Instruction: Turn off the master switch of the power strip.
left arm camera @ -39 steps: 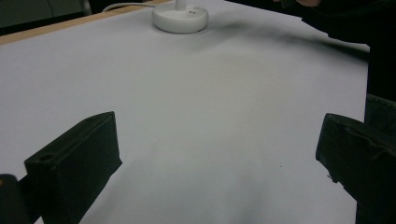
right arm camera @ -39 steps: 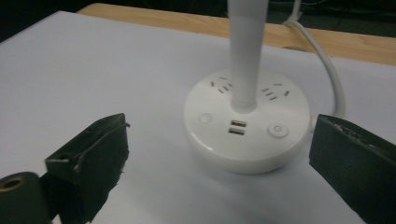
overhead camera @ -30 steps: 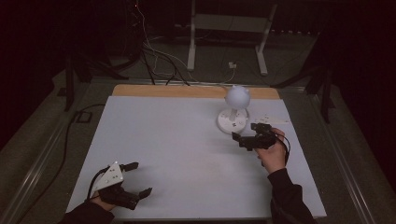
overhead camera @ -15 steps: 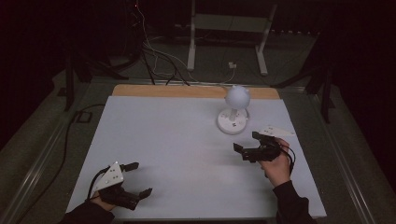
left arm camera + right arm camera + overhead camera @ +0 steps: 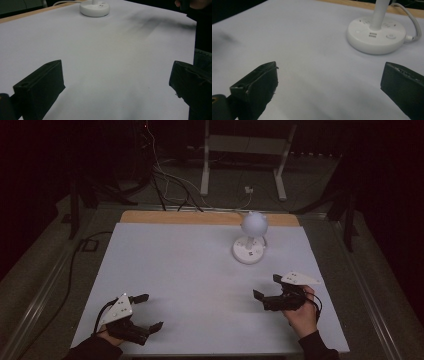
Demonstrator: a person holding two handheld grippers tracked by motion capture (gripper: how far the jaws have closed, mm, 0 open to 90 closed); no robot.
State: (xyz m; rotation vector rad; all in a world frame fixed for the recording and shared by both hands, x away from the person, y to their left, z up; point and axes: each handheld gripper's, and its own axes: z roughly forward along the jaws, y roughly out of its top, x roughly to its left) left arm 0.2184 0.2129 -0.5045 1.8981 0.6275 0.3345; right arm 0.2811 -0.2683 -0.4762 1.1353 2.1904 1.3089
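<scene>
Black grippers — grey triangular plates, dark sleeves (image 5: 315,346).

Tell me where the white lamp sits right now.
In the high view, the white lamp stands right of centre near the table's far edge, beyond the right claw.

The room is dim, its far walls lost in black. A white-topped table (image 5: 200,270) has a bare wooden strip (image 5: 200,217) along its far edge. Beyond it stands a pale metal frame (image 5: 245,160), perhaps a stand's legs, with cables (image 5: 170,185) trailing over the grey floor (image 5: 45,250).
</scene>
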